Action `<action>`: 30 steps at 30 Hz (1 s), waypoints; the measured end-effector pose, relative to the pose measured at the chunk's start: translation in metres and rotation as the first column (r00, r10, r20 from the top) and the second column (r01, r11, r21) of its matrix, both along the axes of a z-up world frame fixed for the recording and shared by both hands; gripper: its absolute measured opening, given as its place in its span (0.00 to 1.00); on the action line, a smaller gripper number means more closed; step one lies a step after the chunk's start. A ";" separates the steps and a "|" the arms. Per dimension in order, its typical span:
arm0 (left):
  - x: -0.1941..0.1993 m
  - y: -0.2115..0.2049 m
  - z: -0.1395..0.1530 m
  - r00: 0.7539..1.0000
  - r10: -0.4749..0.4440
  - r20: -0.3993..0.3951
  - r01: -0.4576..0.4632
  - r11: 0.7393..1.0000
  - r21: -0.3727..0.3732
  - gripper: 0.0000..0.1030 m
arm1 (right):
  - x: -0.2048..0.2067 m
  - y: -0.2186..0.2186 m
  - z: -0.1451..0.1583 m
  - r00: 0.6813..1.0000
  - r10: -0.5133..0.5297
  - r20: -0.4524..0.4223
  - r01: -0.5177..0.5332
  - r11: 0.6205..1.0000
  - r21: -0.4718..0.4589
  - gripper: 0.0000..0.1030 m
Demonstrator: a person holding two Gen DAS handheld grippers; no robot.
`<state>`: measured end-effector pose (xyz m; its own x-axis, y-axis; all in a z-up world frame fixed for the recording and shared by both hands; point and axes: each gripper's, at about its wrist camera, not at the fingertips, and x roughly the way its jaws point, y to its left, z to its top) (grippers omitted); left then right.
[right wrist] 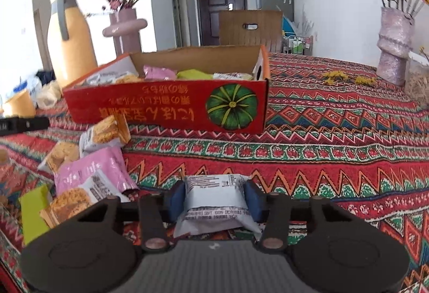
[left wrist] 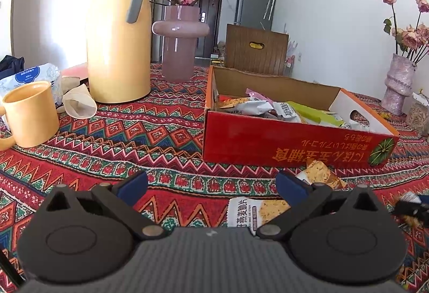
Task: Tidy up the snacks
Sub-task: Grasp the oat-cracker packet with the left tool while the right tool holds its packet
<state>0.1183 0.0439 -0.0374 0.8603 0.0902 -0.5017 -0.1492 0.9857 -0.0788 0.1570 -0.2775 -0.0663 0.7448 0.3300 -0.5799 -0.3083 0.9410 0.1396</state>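
Observation:
A red cardboard box (left wrist: 295,144) (right wrist: 166,107) with several snack packets inside stands on the patterned tablecloth. My left gripper (left wrist: 211,185) is open and empty, low over the cloth in front of the box; an oat crisp packet (left wrist: 254,212) lies by its right finger and another packet (left wrist: 320,175) lies just beyond. My right gripper (right wrist: 214,197) is shut on a white snack packet (right wrist: 215,201), held above the cloth in front of the box. A pile of loose packets (right wrist: 88,172) lies to its left.
A yellow thermos jug (left wrist: 118,35), a yellow mug (left wrist: 29,113), a pink vase of flowers (left wrist: 178,43) and crumpled paper (left wrist: 79,102) stand left of the box. A second vase (right wrist: 394,43) stands far right. A wooden chair (left wrist: 256,50) is behind the table.

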 end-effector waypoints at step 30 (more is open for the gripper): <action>0.045 -0.051 -0.015 0.925 -0.050 -0.377 0.070 0.997 0.037 1.00 | -0.009 -0.018 0.002 0.998 -0.005 0.062 -0.003 0.991 0.136 0.43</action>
